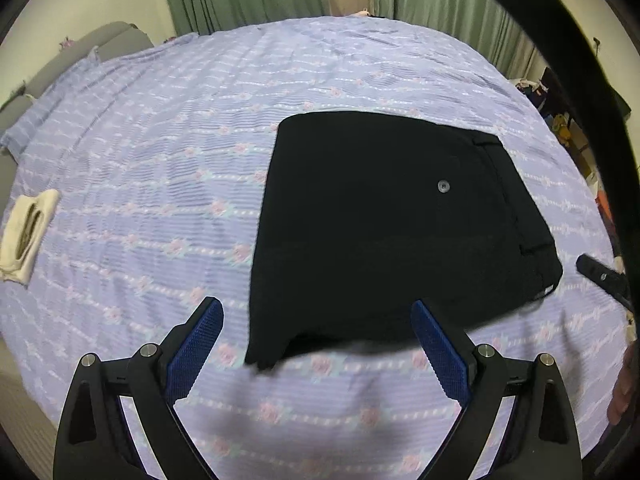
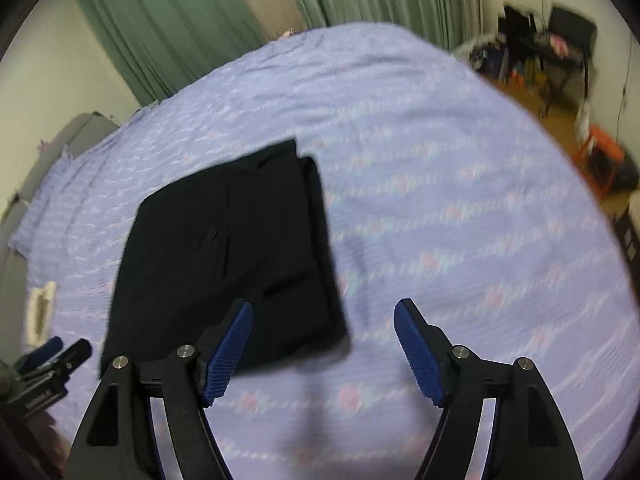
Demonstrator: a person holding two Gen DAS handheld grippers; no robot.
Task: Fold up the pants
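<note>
Both grippers are empty, with their blue pads spread wide. The pants [image 1: 392, 224] lie on the bedspread [image 1: 160, 160] as a compact black block, already folded into layers, with a button and a pocket line on top. In my judgement the folding is nearly finished or finished.

From the left gripper [image 1: 318, 344] the block lies straight ahead and a little to the right, with its near edge just in front of the fingertips. From the right gripper [image 2: 322, 350] it lies ahead and to the left, and its near right corner is close to the left pad. The block's longer side seems to run away from the person (the fisheye bends it, so I am not sure). The left gripper seems a little nearer to it.

A small cream cloth [image 1: 26, 236] lies well apart at the left. Nothing stands between the grippers and the pants.
</note>
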